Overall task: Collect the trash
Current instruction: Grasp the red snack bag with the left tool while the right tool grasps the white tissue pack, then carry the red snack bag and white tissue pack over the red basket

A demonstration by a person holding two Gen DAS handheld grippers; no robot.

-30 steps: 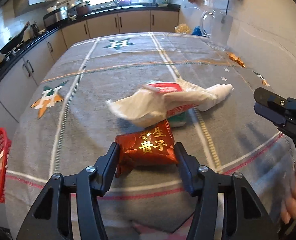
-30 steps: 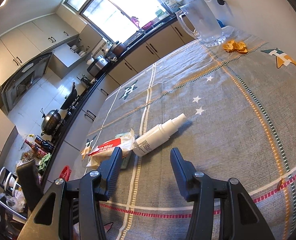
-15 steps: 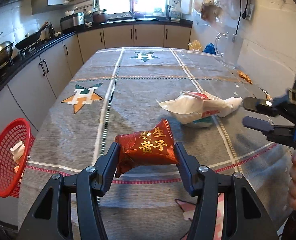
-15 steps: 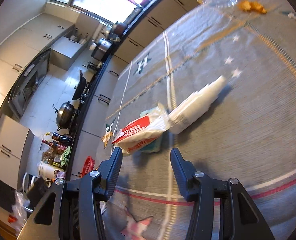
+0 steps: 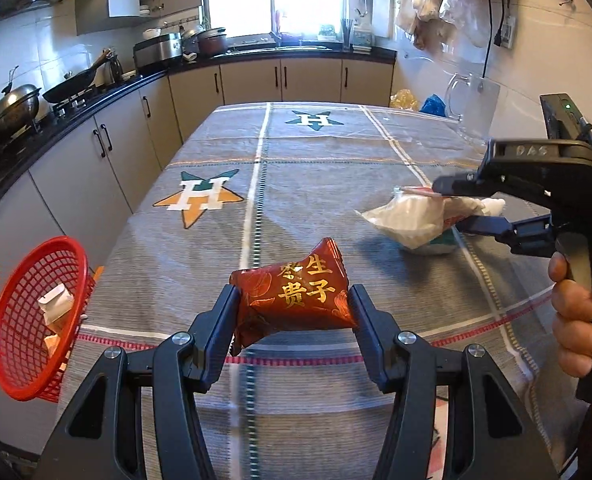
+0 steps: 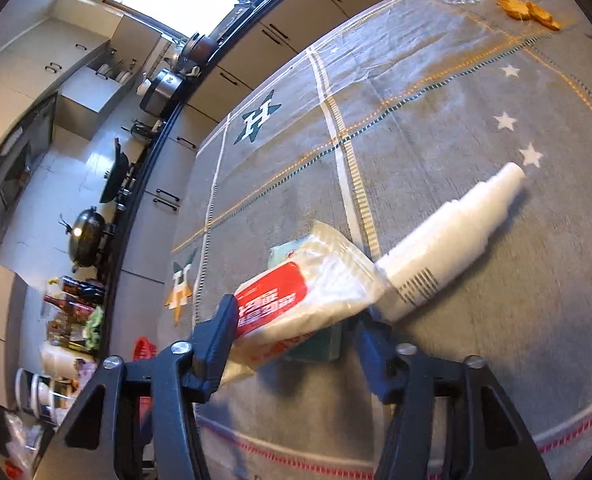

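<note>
While the left tongs (image 5: 294, 308) stay out of the sorting for now, clenched on a red snack packet (image 5: 292, 300) that hangs between their fingers above the near end of the tabletop (image 5: 315, 160), the step in hand looks like a double pickup: one piece of trash is secured and a second is being taken. The right tongs (image 6: 296, 320) are closing around a crumpled white plastic bag with a red label (image 6: 296, 300), which lies on the cloth atop a green-edged flat pack (image 6: 327, 344) and just beside a white spray bottle (image 6: 451, 240); the bag sits between the fingers, but whether the pads already press on it I cannot tell. Next, I judge, the right pair must finish its squeeze and lift without dragging the bottle along, and then both loads need carrying to the red mesh basket (image 5: 24, 320), which hangs off the left edge of the tabletop and already holds some pale scraps. Thin plastic may slip or bunch, so a firm bite near the label seems wise. As for writing, the red packet bears gold Chinese characters reading 生, 贵 and 子, with a fourth partly creased; the bag's label carries white characters too blurred to read; the tablecloth shows stars with a letter H (image 5: 198, 196); and the right tool's body is embossed with letters I cannot make out.
</note>
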